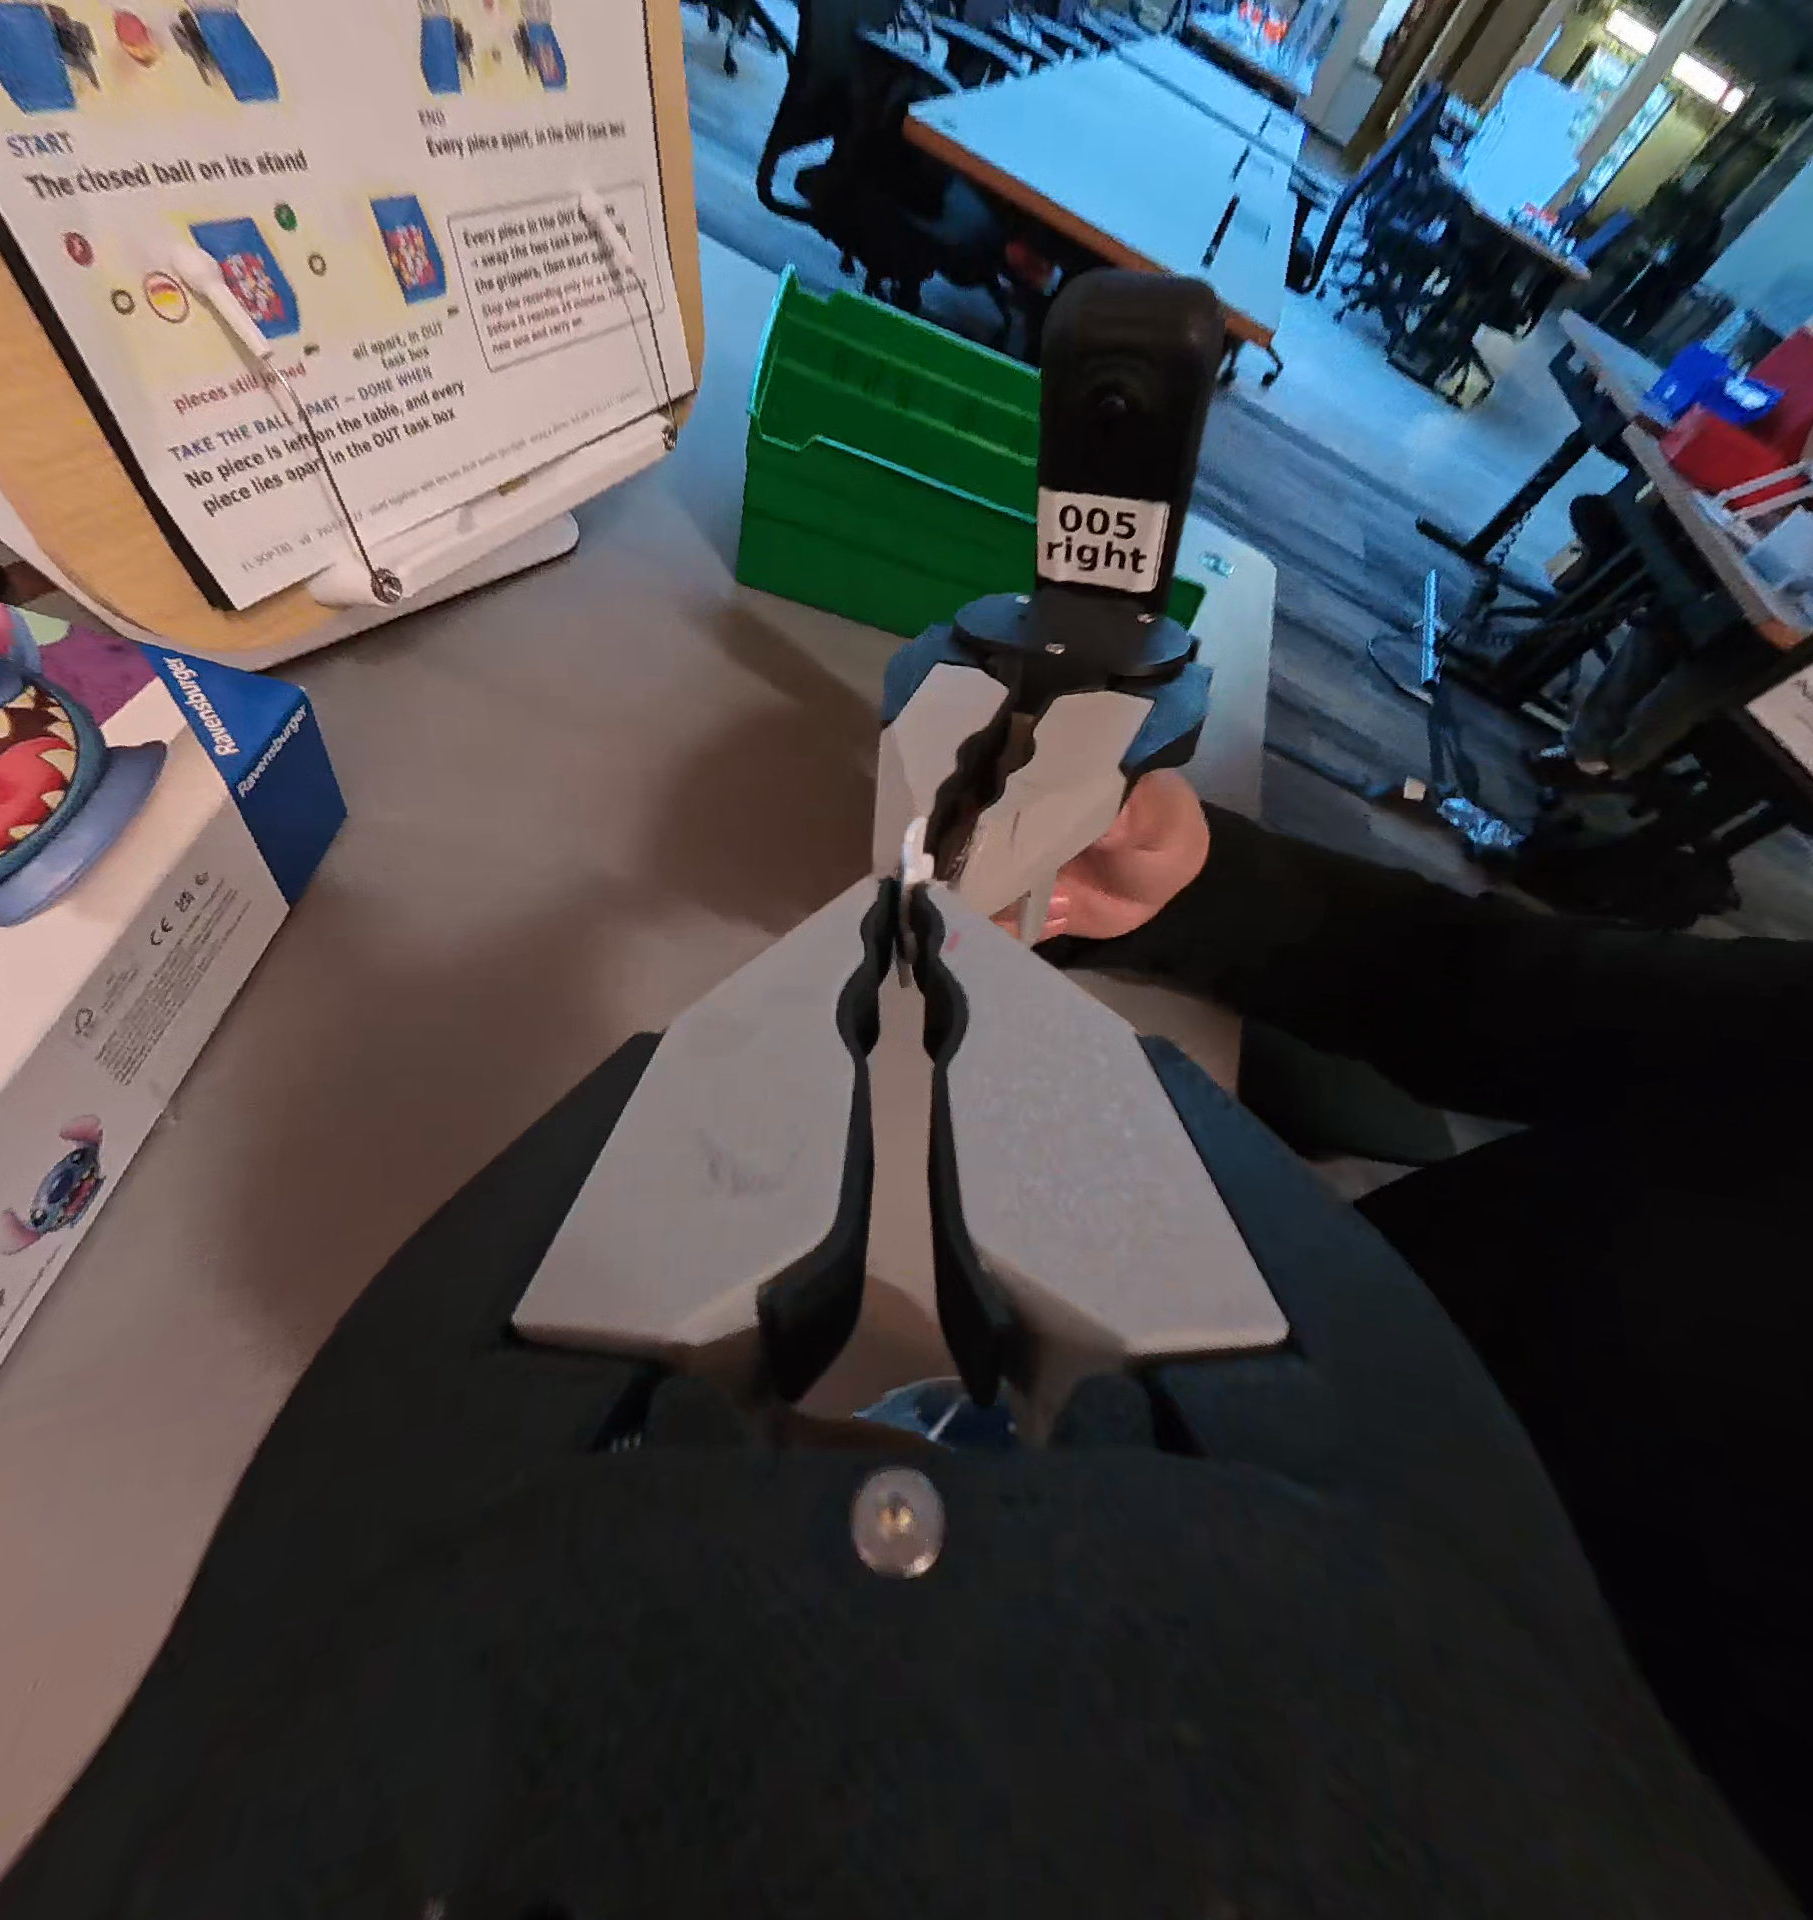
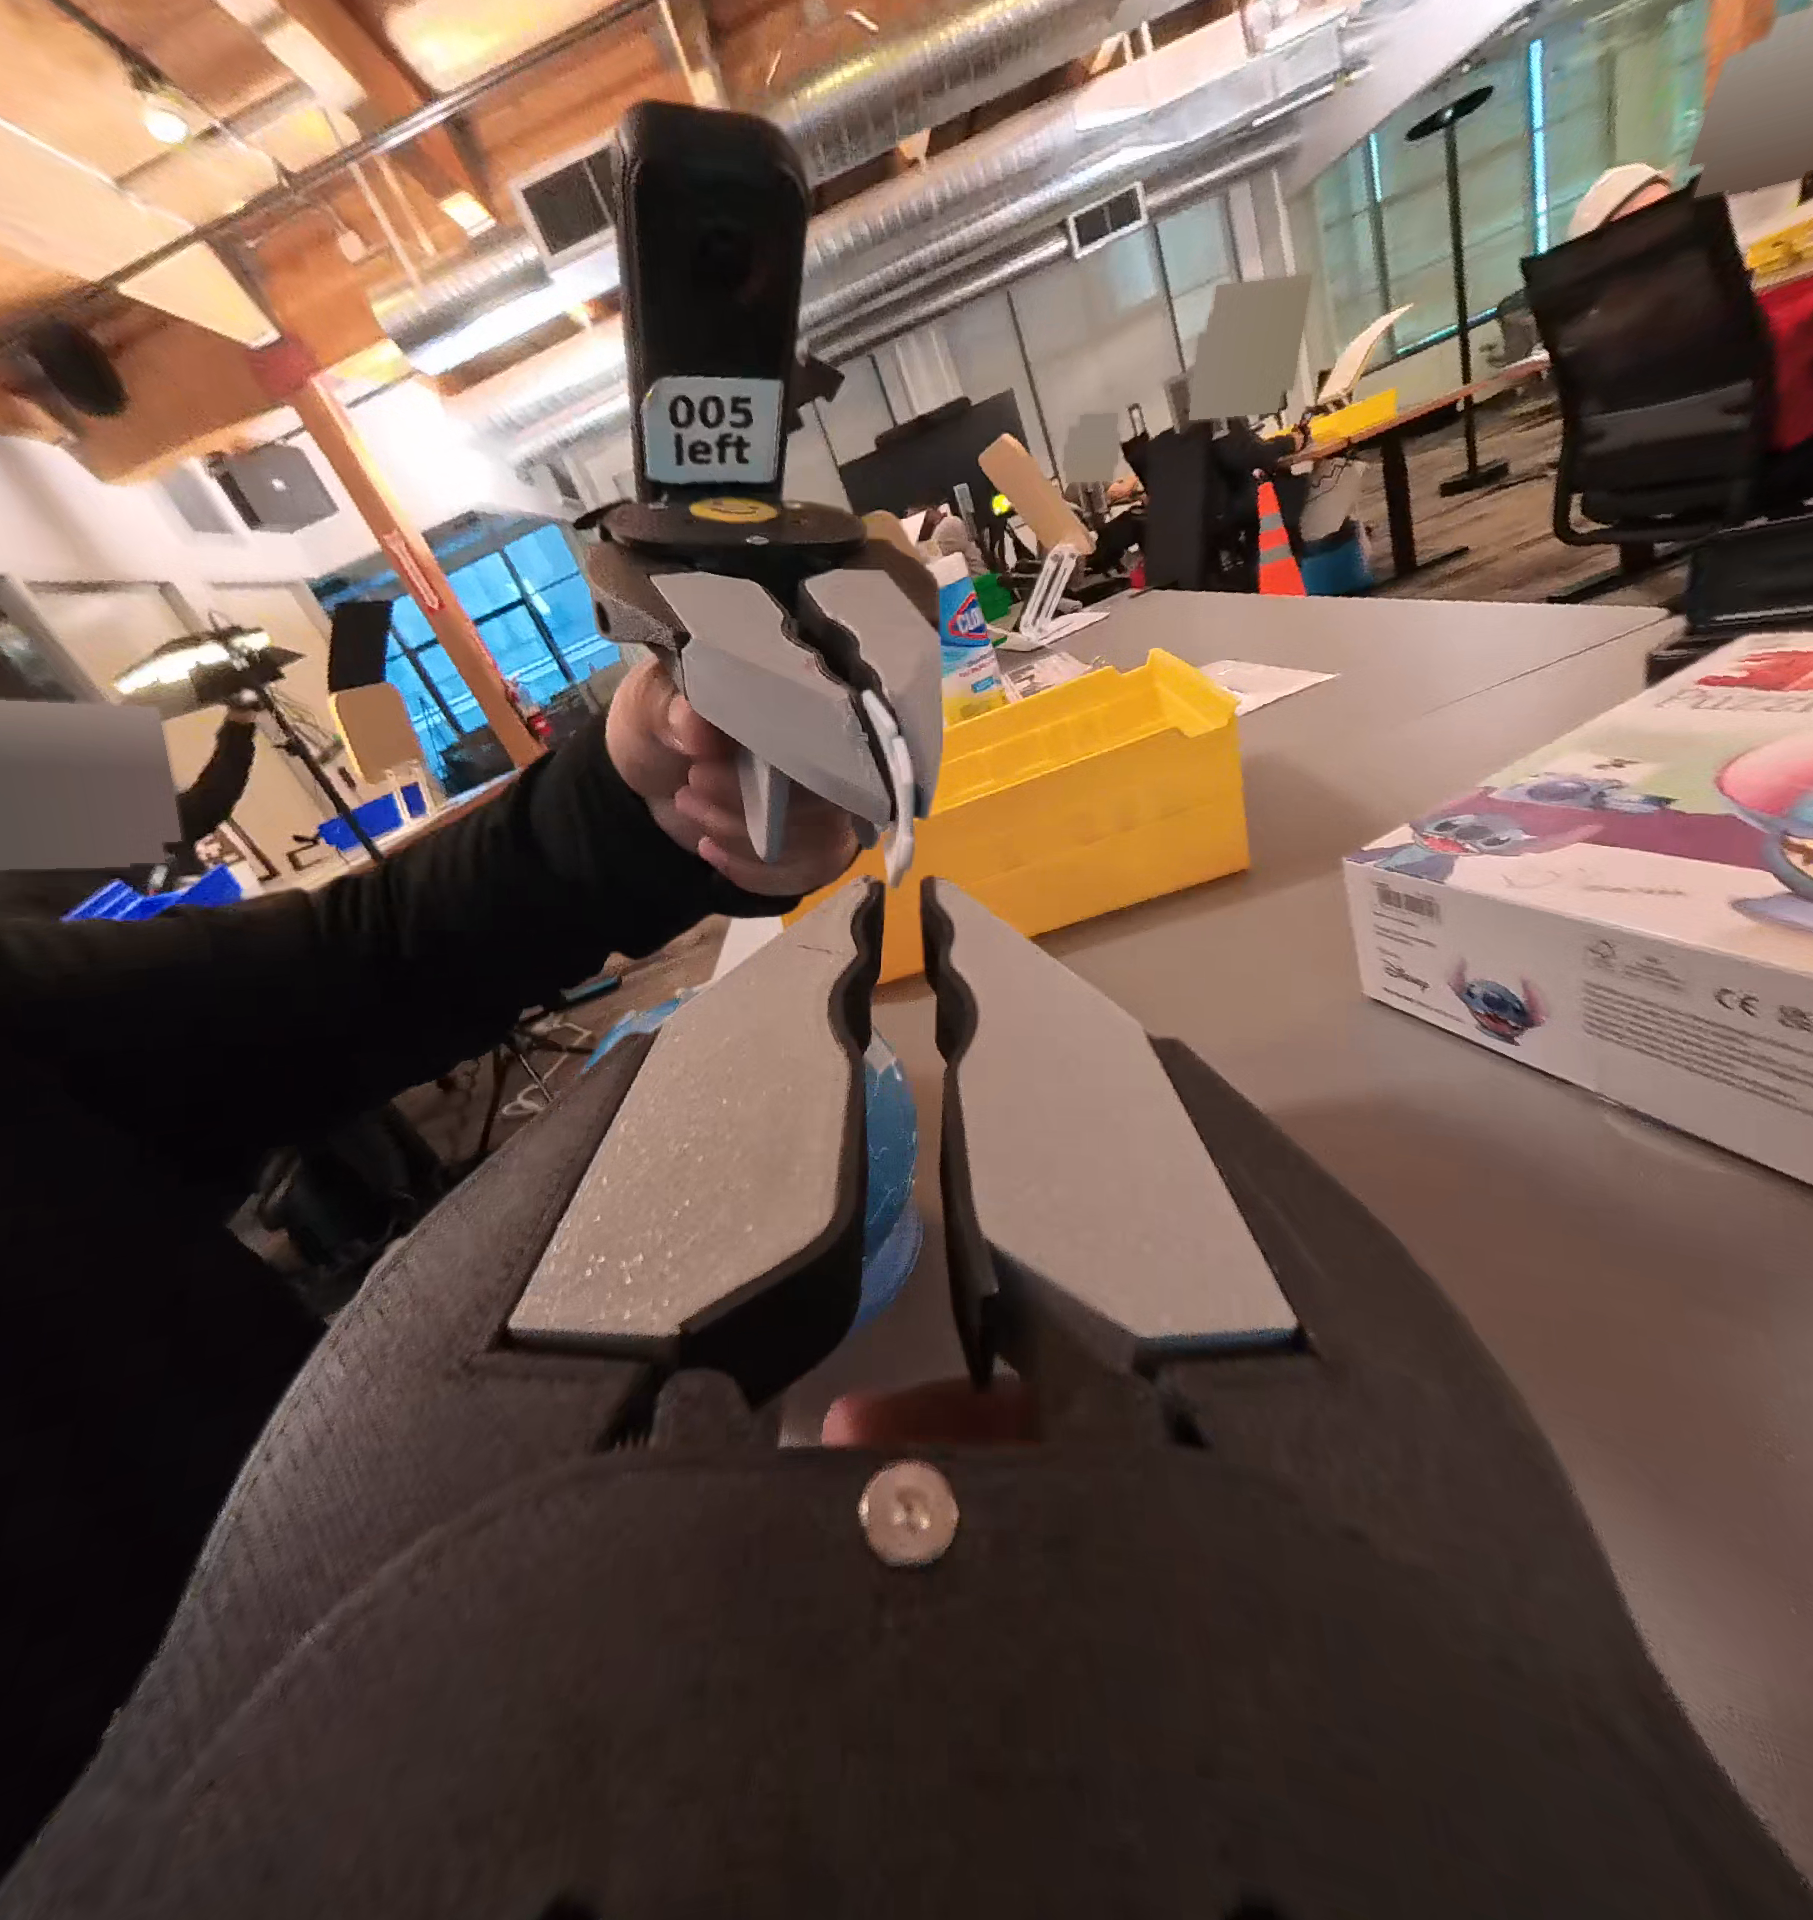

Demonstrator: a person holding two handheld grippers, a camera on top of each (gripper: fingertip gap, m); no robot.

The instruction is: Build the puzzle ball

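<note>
My left gripper is shut on a thin white puzzle piece that stands up out of its fingertips. In the right wrist view the left gripper is raised, and the curved white piece hangs down from its tips. My right gripper meets it tip to tip, and its jaws stand a narrow gap apart. The piece's lower end sits right at that gap, and a grip does not show. In the left wrist view the right gripper points at me. A blue curved part lies under my right fingers.
The puzzle's picture box lies on the grey table to the left; it also shows in the right wrist view. A green bin and an instruction sheet on a stand are behind. A yellow bin stands beyond the grippers. Both grippers' tips are close together, under 4 cm apart.
</note>
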